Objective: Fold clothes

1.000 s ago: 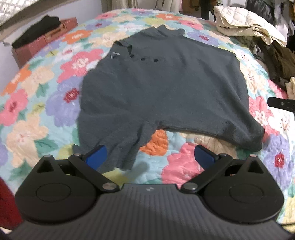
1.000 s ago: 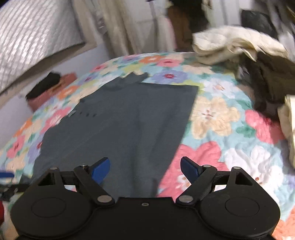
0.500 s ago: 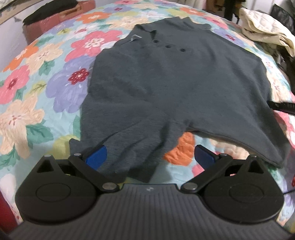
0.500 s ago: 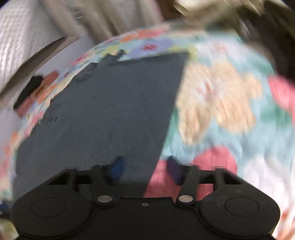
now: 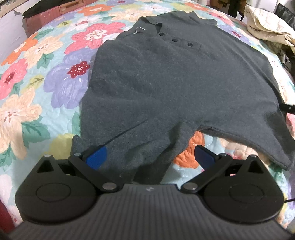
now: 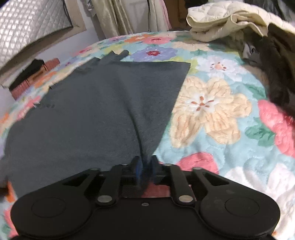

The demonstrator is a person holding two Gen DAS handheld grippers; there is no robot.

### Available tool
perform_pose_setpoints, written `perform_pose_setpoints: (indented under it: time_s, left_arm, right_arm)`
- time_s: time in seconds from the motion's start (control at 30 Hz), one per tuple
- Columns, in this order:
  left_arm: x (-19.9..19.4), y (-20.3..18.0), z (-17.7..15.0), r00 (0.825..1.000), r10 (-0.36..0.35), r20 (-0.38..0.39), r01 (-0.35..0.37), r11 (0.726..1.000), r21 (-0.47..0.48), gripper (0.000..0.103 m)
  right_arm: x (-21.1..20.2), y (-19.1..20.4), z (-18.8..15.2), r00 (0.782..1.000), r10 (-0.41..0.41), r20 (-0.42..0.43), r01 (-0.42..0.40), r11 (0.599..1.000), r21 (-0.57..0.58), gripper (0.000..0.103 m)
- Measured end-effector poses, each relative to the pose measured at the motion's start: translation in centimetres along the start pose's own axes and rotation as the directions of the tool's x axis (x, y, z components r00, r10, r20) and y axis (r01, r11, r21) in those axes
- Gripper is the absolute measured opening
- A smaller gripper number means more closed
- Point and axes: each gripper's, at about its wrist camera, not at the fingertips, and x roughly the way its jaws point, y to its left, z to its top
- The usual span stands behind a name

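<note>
A dark grey polo shirt (image 5: 175,83) lies spread flat on a floral quilt (image 5: 36,92), collar and buttons at the far end. My left gripper (image 5: 150,157) is open, its blue pads on either side of the near sleeve, low over the cloth. In the right wrist view the same shirt (image 6: 92,114) fills the left half. My right gripper (image 6: 146,166) is shut on the shirt's near hem corner, and a crease runs up the cloth from the pinch.
A cream quilted blanket (image 6: 230,20) and dark clothes (image 6: 276,70) are piled at the far right of the bed. A reddish box with a black item (image 5: 49,13) stands beyond the far left edge. The right gripper's tip (image 5: 286,108) shows at the shirt's right edge.
My right gripper has gone from wide open to closed on the shirt's hem corner. My left gripper has moved in and lower over the near sleeve, still open.
</note>
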Motion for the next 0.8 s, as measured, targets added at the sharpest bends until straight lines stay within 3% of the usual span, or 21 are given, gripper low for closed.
perform_pose_setpoints:
  time_s: [0.03,0.2,0.3,0.4,0.5,0.7,0.8]
  left_arm:
    - [0.0,0.0,0.1,1.000,0.001,-0.003,-0.001,1.000,0.000,0.103]
    - [-1.1,-0.7,0.4,1.000,0.002,-0.026,-0.002,1.000,0.009,0.103]
    - [-2.2,-1.3,0.5,0.999,0.014,-0.041,-0.013,0.999,0.034,0.103]
    - [-3.5,-2.1,0.5,0.999,0.031,-0.036,-0.029,0.997,0.072,0.103]
    - [-4.9,-2.6,0.3,0.999,0.032,-0.023,-0.030,0.995,0.098,0.103]
    - [-7.2,-3.7,-0.4,1.000,0.015,-0.004,-0.014,0.988,0.151,0.103]
    - [-8.3,-4.0,-0.5,1.000,0.000,0.008,-0.002,0.987,0.163,0.103]
  right_arm:
    - [-0.2,-0.1,0.2,1.000,0.005,0.003,-0.005,0.999,0.033,0.045]
    - [-3.2,1.8,0.3,0.997,0.051,-0.057,-0.044,0.991,0.124,0.047]
    - [-6.1,5.1,-1.1,0.996,0.065,-0.065,-0.062,0.997,0.053,0.058]
    - [-8.1,8.8,-2.3,0.991,0.073,-0.110,-0.080,0.995,-0.062,0.060]
    - [-10.2,12.1,-3.3,0.995,0.039,-0.093,-0.055,0.983,-0.174,0.060]
    - [-11.6,14.2,-3.5,0.995,0.025,-0.100,-0.043,0.983,-0.178,0.062]
    - [-11.7,14.7,-3.8,0.993,0.002,-0.121,-0.027,0.979,-0.202,0.068]
